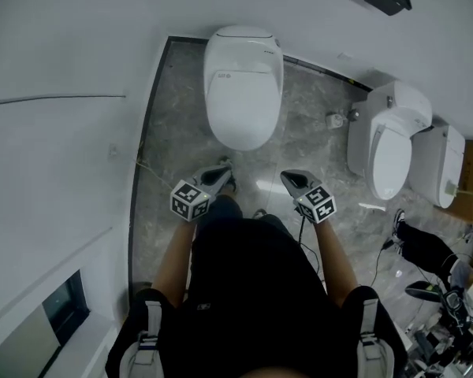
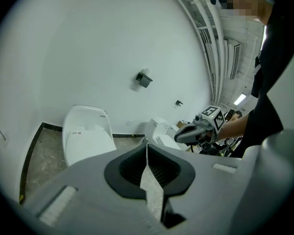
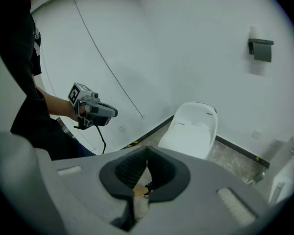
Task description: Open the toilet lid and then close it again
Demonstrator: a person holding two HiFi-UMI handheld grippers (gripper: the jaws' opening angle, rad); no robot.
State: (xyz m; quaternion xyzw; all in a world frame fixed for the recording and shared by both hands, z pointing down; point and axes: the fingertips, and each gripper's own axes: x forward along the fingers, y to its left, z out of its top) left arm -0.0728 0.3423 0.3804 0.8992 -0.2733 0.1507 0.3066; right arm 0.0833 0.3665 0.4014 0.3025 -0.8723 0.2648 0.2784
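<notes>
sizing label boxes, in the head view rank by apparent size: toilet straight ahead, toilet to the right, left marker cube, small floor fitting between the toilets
1. toilet straight ahead and toilet to the right: about alike, unranked
2. left marker cube
3. small floor fitting

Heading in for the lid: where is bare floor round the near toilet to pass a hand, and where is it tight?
Bare floor: a narrow strip between toilet and wall on the left; wider room in front and to its right, up to the second toilet. Lower right is crowded with cables and gear.
</notes>
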